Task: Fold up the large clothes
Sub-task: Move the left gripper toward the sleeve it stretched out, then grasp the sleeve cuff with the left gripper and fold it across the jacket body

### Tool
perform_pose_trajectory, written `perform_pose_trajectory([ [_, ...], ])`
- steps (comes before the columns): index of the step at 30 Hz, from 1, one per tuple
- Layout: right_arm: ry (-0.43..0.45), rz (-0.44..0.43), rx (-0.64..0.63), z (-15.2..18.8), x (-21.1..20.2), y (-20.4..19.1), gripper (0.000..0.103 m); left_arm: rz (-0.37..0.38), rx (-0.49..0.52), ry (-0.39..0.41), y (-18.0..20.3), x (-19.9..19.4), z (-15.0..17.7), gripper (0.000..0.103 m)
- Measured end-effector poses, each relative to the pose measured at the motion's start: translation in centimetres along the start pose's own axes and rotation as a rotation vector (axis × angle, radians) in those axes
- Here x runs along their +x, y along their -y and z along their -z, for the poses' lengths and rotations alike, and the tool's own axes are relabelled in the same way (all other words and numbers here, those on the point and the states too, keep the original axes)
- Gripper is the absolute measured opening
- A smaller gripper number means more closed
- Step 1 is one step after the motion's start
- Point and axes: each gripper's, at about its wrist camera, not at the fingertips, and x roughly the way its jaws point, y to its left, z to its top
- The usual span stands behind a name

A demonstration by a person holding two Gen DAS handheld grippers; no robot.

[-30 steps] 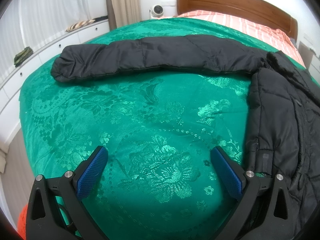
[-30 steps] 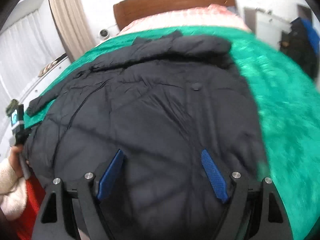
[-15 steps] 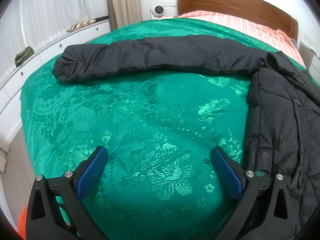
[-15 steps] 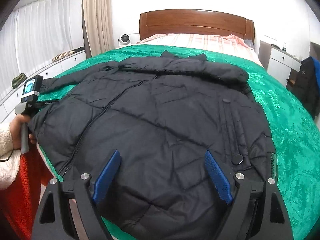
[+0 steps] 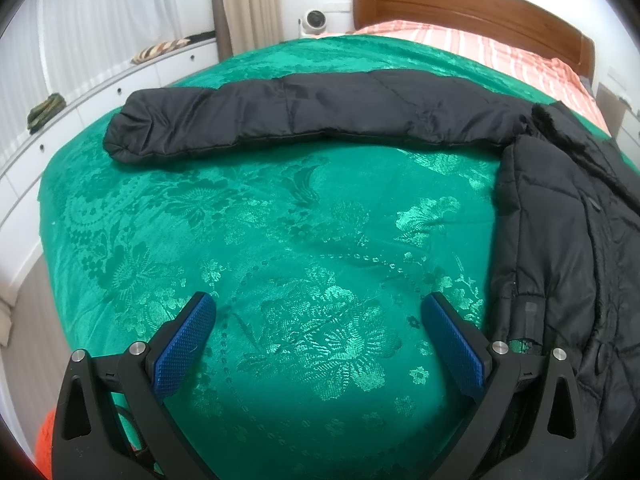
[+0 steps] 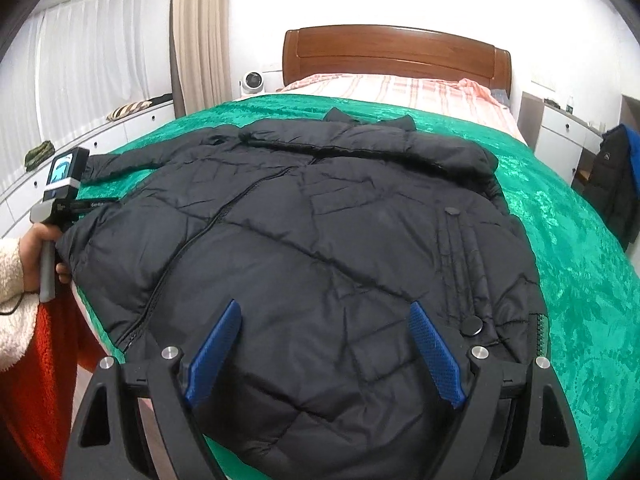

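Both the left gripper and right gripper gape wide, empty; that puffy black quilted jacket (slippery-looking) might slide on the green brocade bedspread.

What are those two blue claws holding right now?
Nothing. The left gripper is open over bare bedspread, the right gripper open above the black jacket.

jacket on bedspread, sleeve stretched leftward

Both fisheye views are sharp and evenly daylit from the sheer-curtained window at left, with blown-out white walls, sheen on the green bedspread, and bowed, vignetted edges.
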Motion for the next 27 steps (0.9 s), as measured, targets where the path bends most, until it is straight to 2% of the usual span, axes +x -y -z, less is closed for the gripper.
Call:
perform_pose_trajectory([
  [3,-0.002,-0.001,-0.017,0.1,0.1,-0.3,0.085,0.007,0.007,-0.018,0.0,0.0,-0.3,0.103],
  [7,-0.001,-0.008,-0.016,0.2,0.1,-0.4,0.085,0.023,0.019,-0.091,-0.1,-0.6,-1.3,0.103],
  [10,0.013,-0.008,-0.014,0.2,-0.1,-0.2,0.085,0.077,-0.015,-0.077,-0.9,-2.0,-2.6,0.103],
  [14,0.018,-0.011,0.012,0.1,-0.1,0.2,0.085,0.239,-0.214,-0.049,-4.4,-2.8,-5.3,0.103],
  [15,0.015,-0.01,0.016,0.1,-0.1,0.2,0.085,0.28,-0.291,-0.065,-5.8,-2.0,-6.1,0.103],
  [17,0.008,-0.007,0.015,0.1,0.0,0.2,0.085,0.312,-0.397,-0.102,-7.9,-0.1,-7.0,0.103],
  [18,0.006,-0.003,0.011,0.1,0.0,0.1,0.085,0.315,-0.441,-0.115,-8.9,0.9,-7.4,0.103],
  [21,0.006,0.004,-0.004,0.2,-0.1,-0.2,0.085,0.256,-0.559,-0.138,-12.2,4.4,-8.4,0.103],
  [25,-0.004,0.005,-0.021,0.3,0.2,-0.7,0.085,0.175,-0.706,-0.093,-16.4,7.4,-10.0,0.102],
  [26,-0.007,0.005,-0.023,0.4,0.3,-0.7,0.085,0.151,-0.718,-0.086,-16.9,7.7,-10.4,0.099],
  [27,-0.01,0.004,-0.022,0.4,0.4,-0.8,0.085,0.127,-0.729,-0.078,-17.4,8.0,-10.8,0.092],
])
